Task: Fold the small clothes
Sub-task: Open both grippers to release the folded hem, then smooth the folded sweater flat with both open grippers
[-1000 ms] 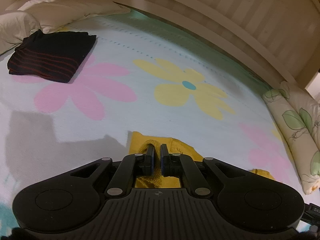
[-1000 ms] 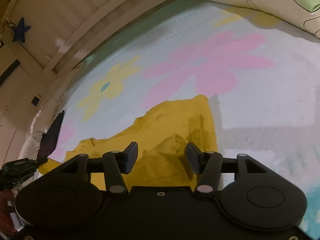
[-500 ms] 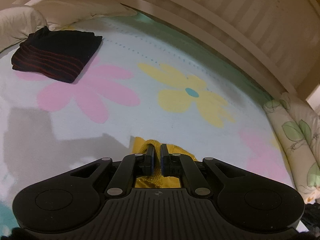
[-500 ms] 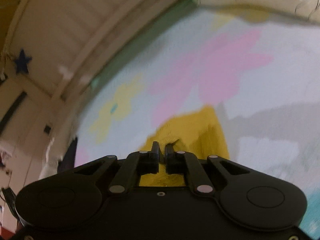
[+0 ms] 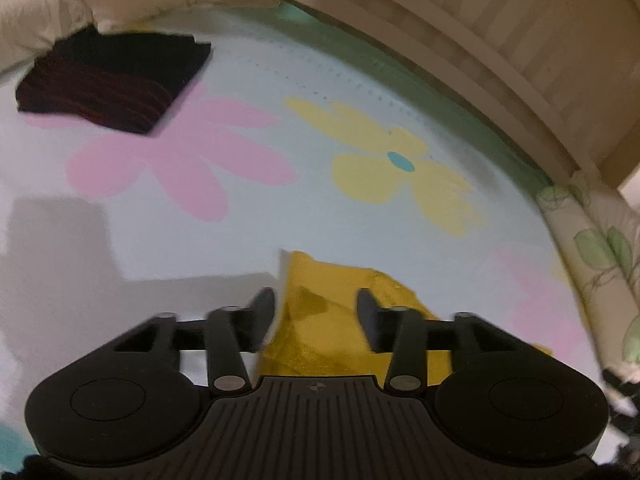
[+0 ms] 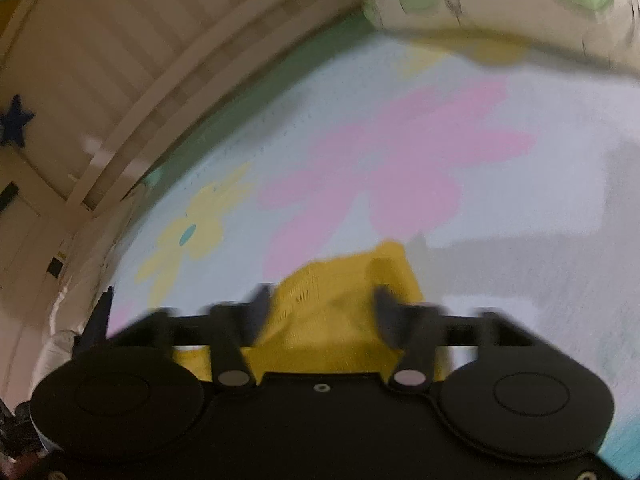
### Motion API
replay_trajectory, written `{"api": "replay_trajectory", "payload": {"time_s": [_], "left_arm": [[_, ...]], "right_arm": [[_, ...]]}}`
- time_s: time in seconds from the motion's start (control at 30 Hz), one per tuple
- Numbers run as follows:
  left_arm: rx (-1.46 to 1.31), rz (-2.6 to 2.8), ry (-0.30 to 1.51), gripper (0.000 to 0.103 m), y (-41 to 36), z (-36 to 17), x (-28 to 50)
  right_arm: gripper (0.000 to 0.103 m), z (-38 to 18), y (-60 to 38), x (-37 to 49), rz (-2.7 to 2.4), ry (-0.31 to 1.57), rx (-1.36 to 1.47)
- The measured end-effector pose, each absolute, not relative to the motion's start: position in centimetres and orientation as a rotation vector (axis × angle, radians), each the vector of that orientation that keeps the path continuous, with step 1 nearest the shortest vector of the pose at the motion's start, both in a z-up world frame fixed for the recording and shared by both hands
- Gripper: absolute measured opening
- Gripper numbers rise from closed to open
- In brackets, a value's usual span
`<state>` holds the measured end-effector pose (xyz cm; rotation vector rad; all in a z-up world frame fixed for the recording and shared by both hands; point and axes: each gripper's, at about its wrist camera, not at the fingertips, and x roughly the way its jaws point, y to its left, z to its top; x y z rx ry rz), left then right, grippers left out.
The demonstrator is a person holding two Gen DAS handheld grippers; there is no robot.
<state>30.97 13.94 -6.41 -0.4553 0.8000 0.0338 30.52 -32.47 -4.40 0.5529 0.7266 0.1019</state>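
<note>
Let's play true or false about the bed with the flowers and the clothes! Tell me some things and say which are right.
1. The yellow garment lies between the left tongs. True; their jaws are opening.
2. The dark striped garment is spread out flat. False: it lies folded near the white pillow.
3. The flower with the teal middle is pink. False: it is yellow.
4. The right tongs are over yellow cloth. True; their jaws are opening too.
</note>
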Motion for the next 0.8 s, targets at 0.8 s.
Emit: {"api": "replay_trajectory", "payload": {"time_s": [0.8], "left_arm": [[0.039, -0.266, 0.838, 0.047, 2.3, -9.0, 26.6]], "right_arm": [[0.081, -6.7, -24.4, 24.6, 0.329, 0.767, -0.017]]}}
